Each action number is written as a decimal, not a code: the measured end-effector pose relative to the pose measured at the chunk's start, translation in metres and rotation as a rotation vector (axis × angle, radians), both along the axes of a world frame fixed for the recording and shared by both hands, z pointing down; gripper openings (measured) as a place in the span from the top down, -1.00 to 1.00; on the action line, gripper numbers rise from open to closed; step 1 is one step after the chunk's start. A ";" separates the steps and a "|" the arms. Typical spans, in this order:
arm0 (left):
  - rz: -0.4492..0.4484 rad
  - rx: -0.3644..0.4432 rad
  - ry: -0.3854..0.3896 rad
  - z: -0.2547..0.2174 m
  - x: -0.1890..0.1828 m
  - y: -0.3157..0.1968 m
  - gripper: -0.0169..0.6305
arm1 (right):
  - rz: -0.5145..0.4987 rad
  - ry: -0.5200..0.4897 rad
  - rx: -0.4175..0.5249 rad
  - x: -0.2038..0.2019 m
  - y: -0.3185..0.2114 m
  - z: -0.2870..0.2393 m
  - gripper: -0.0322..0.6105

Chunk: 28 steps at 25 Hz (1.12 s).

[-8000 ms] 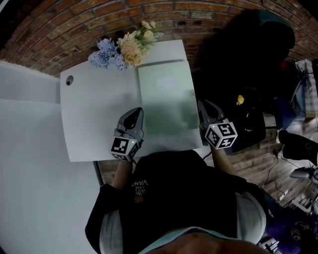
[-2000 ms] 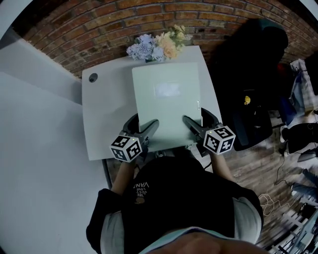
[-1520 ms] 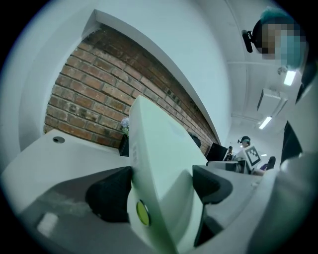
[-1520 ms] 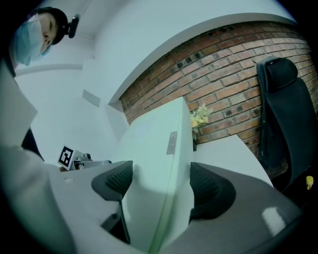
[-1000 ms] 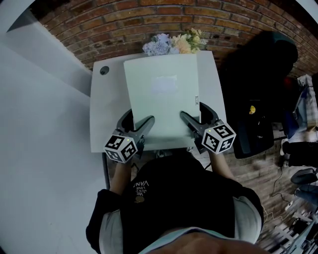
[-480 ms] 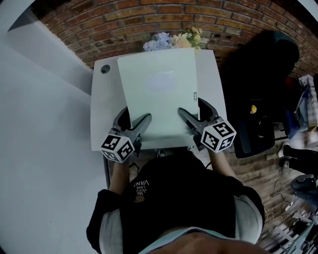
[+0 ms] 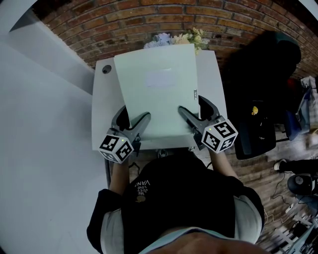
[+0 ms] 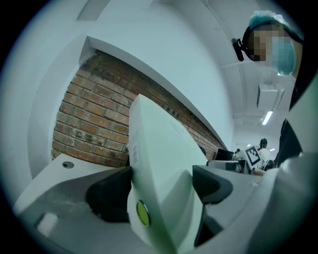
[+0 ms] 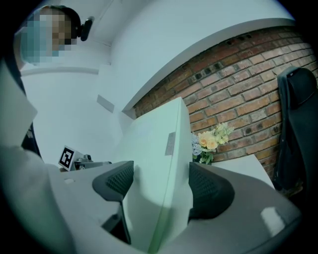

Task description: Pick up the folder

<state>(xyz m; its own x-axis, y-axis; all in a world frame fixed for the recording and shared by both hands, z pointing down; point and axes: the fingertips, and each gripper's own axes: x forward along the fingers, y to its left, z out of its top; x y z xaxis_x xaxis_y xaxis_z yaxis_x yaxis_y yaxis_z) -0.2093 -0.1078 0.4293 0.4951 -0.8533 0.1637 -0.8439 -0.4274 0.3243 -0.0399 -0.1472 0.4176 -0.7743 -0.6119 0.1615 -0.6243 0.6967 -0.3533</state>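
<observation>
The pale green folder (image 7: 158, 89) is lifted off the white table (image 7: 103, 119) and tilted up toward me. My left gripper (image 7: 130, 124) is shut on its near left corner. My right gripper (image 7: 195, 115) is shut on its near right corner. In the left gripper view the folder (image 8: 159, 168) stands between the two dark pads (image 8: 110, 194), with a green dot on its edge. In the right gripper view the folder (image 9: 154, 168) fills the gap between the pads (image 9: 208, 191). The folder hides most of the tabletop behind it.
A bunch of pastel flowers (image 7: 180, 38) stands at the table's far edge against the brick wall (image 7: 149, 15). A black office chair (image 7: 261, 74) is at the right. A cable hole (image 7: 106, 69) marks the table's far left corner. A white wall runs along the left.
Eight seconds ago the folder lay flat on the table with both grippers short of it. Both are now shut on it, and over the last second its far edge has risen further.
</observation>
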 end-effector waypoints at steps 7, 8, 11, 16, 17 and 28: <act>-0.011 0.010 -0.008 -0.007 0.001 0.002 -0.26 | -0.006 -0.008 0.014 0.001 0.000 -0.007 -0.14; -0.013 0.012 -0.009 -0.007 0.000 0.002 -0.26 | -0.008 -0.009 0.015 0.000 0.000 -0.008 -0.14; -0.017 0.020 -0.016 -0.011 -0.001 0.003 -0.26 | -0.012 -0.015 0.022 0.000 0.000 -0.010 -0.13; -0.021 0.035 -0.027 -0.016 -0.002 0.006 -0.26 | -0.014 -0.023 0.033 -0.001 0.002 -0.014 -0.13; -0.022 0.037 -0.029 -0.017 -0.002 0.006 -0.26 | -0.016 -0.023 0.035 -0.001 0.002 -0.015 -0.12; -0.018 0.041 -0.035 -0.019 -0.001 0.006 -0.26 | -0.008 -0.016 0.045 -0.001 0.003 -0.017 -0.11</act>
